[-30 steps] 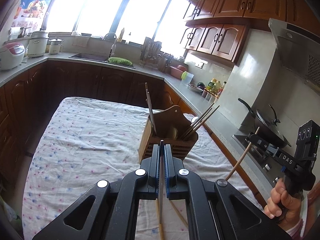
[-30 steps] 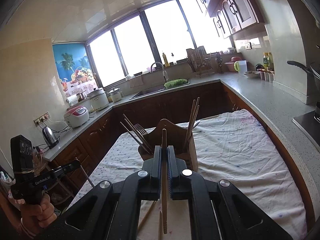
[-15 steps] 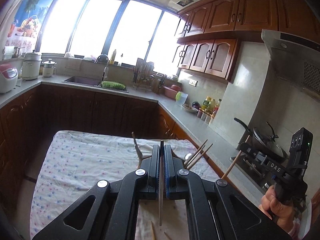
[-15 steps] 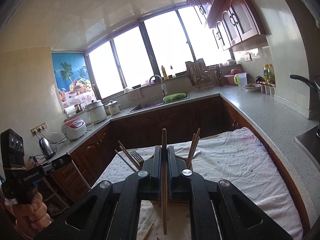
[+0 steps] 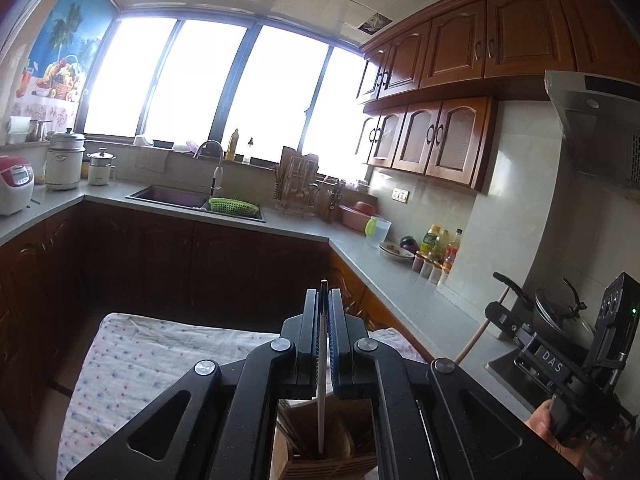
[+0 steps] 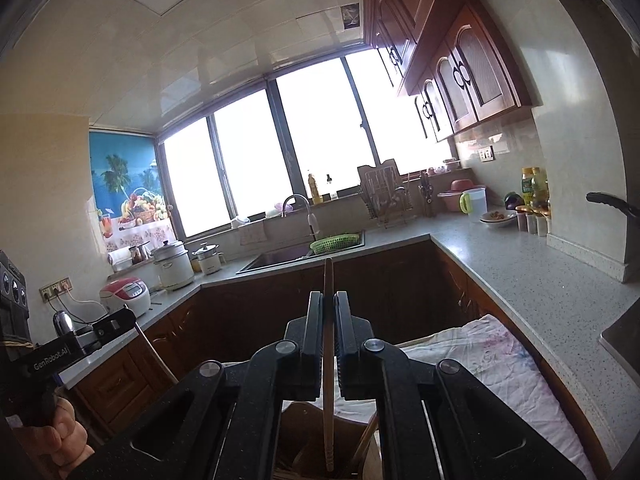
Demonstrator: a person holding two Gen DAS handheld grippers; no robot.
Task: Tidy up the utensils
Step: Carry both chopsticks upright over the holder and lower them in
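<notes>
The left hand-held gripper (image 5: 325,300) is clenched on a thin pale chopstick (image 5: 321,400), the right hand-held gripper (image 6: 329,304) on a wooden chopstick (image 6: 328,380); both hang over the wooden holder (image 6: 304,432). They look light, stiff and slippery, so a mid-shaft grip seems safest.

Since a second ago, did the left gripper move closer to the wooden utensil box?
Yes. The left gripper came forward over the utensil box, which has slid from mid-view on the cloth to beneath its fingers.
</notes>
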